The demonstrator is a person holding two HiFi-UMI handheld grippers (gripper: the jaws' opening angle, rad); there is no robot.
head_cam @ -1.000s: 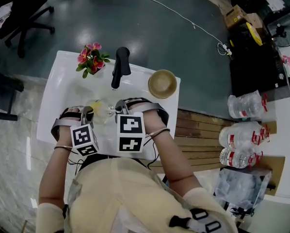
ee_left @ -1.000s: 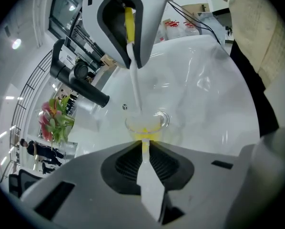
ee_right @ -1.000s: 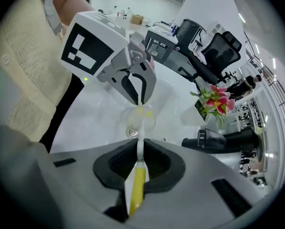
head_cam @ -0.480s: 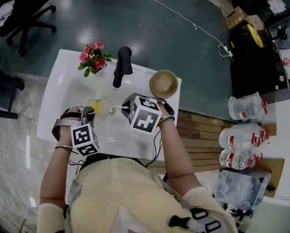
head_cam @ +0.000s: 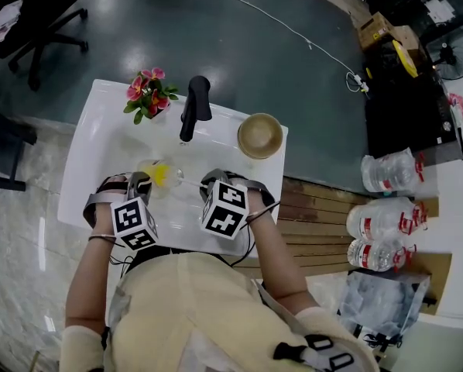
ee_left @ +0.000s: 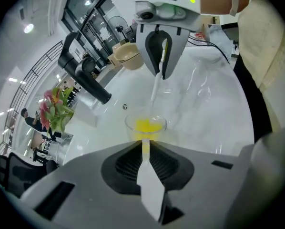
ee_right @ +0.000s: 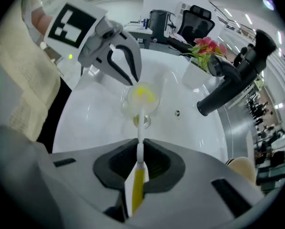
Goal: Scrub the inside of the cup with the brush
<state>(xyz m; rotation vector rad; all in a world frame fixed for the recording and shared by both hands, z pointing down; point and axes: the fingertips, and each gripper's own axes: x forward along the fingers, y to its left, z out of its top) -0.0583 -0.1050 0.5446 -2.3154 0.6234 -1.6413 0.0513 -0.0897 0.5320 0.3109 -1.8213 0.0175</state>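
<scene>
In front of the black faucet (head_cam: 193, 105), above the white basin (head_cam: 100, 142), the clear cup (ee_left: 146, 127) is being pinched at its near rim by the left claw (ee_left: 145, 147). The brush (ee_right: 139, 125) is being clamped by its thin handle in the right claw (ee_right: 139, 144), its yellow head sitting inside the cup. The cup is being judged light, slick and breakable, so a gentle rim grip is being advised.

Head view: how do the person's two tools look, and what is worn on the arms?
The left tool and right tool: grey bodies, dark jaw linings, each with a white cube bearing black square markers. Thin black cables trail off; sleeves short, pale yellow.
</scene>
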